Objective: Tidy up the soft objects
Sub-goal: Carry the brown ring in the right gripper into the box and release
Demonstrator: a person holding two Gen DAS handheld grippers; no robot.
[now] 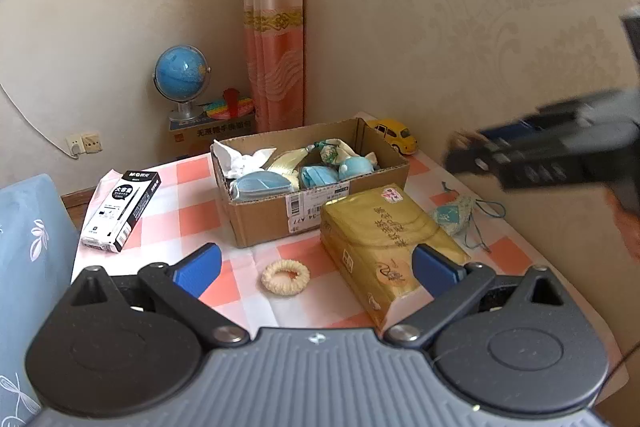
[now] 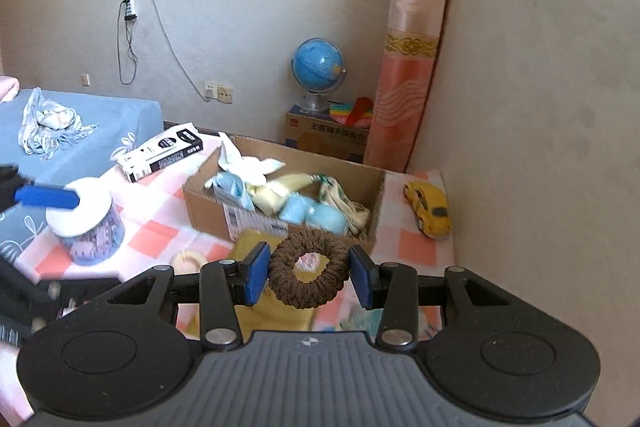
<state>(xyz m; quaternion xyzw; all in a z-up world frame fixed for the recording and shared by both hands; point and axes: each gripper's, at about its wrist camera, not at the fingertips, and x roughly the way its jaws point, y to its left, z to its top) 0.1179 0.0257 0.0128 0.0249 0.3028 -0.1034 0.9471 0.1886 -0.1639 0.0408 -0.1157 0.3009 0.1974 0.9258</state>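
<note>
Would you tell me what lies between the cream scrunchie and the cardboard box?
Only bare checked tablecloth separates the cream scrunchie from the cardboard box, as the left wrist view shows.

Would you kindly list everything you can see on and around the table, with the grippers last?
cardboard box: one, brown, mid-table, holding soft items
tissue pack: one, gold, front of box
cream scrunchie: one, on cloth
brown scrunchie: one, in right gripper
sachet: one, pale green, right of pack
toy car: one, yellow, right of box
pen box: one, black-white, left
jar: one, white-lidded
globe: one, blue, behind
left gripper: open
right gripper: closed on scrunchie
</note>
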